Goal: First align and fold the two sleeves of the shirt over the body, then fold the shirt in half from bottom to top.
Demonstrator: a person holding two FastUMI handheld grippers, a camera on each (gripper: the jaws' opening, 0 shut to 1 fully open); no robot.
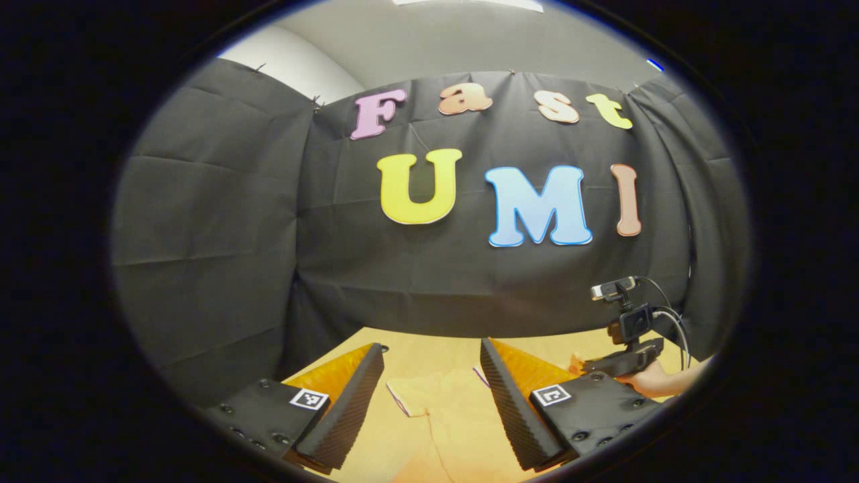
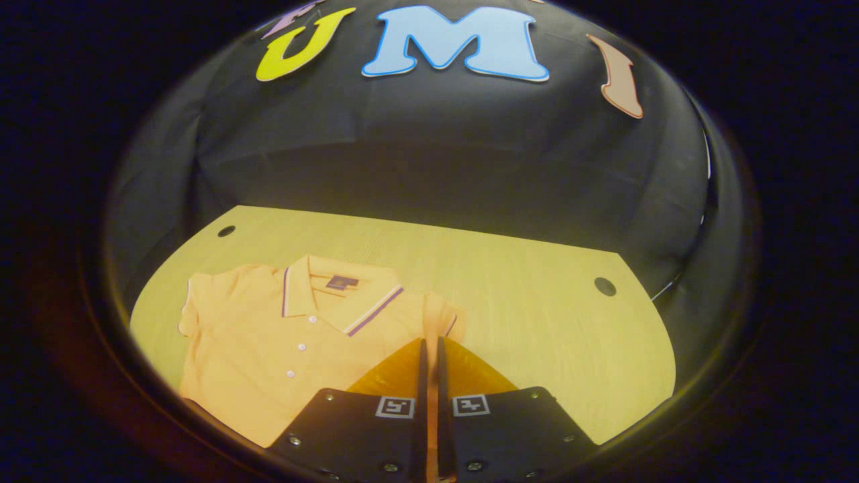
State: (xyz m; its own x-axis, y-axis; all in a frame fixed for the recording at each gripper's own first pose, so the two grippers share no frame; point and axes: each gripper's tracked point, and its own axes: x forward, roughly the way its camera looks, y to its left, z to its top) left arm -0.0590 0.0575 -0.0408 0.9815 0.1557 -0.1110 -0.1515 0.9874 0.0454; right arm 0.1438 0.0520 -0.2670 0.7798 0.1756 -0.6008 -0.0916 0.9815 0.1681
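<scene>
An orange polo shirt [image 2: 268,342] lies flat and face up on the yellow table [image 2: 537,302], collar toward the far wall and both short sleeves spread out. My right gripper [image 2: 429,345] is shut, its tips just short of the shirt's near sleeve [image 2: 448,323]; I see nothing between the fingers. My left gripper [image 1: 431,347] is open, and a sleeve and part of the shirt [image 1: 436,402] show on the table between its fingers. In the left gripper view the right gripper [image 1: 607,365] is held by a hand [image 1: 661,382] at the right.
The table has a round hole at each far corner [image 2: 604,286] [image 2: 226,231]. Black cloth walls close in the back and sides. Bare tabletop stretches to the right of the shirt.
</scene>
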